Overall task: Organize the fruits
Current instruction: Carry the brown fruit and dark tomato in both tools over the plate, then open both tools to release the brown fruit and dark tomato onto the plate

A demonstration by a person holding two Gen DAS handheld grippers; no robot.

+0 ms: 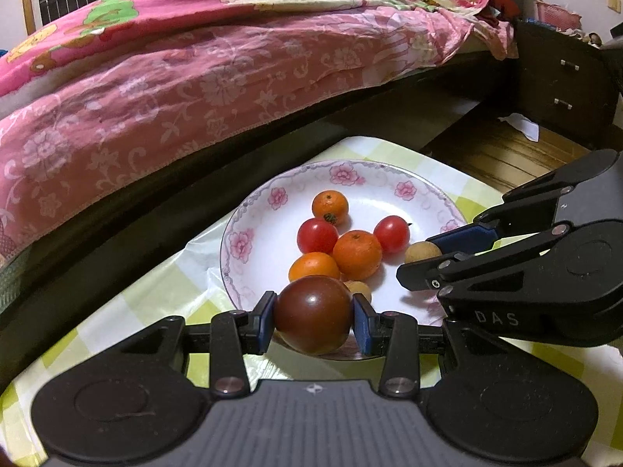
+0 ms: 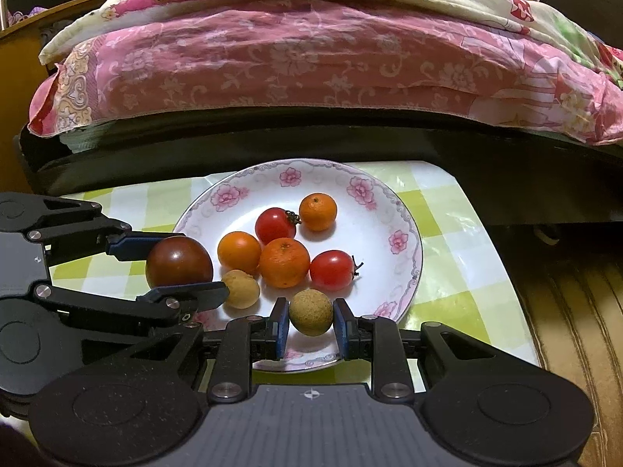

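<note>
A white plate with pink flowers [image 1: 272, 194] [image 2: 389, 210] sits on a green-checked table. It holds three small oranges [image 1: 357, 254] [image 2: 284, 261], two red cherry tomatoes [image 1: 317, 235] [image 2: 331, 269] and a tan longan [image 2: 240, 288]. My left gripper [image 1: 314, 321] [image 2: 181, 262] is shut on a dark brown tomato [image 1: 314, 314] [image 2: 179, 261] over the plate's near-left rim. My right gripper [image 2: 310, 329] [image 1: 422, 258] is shut on another tan longan [image 2: 311, 312] [image 1: 421, 252] over the plate's near rim.
A bed with a pink floral cover [image 1: 194, 89] [image 2: 296, 62] runs right behind the table; its dark frame [image 2: 311, 144] is close to the plate. A dark drawer unit [image 1: 564, 81] stands at the right, and wooden floor [image 1: 502, 151] lies beyond the table edge.
</note>
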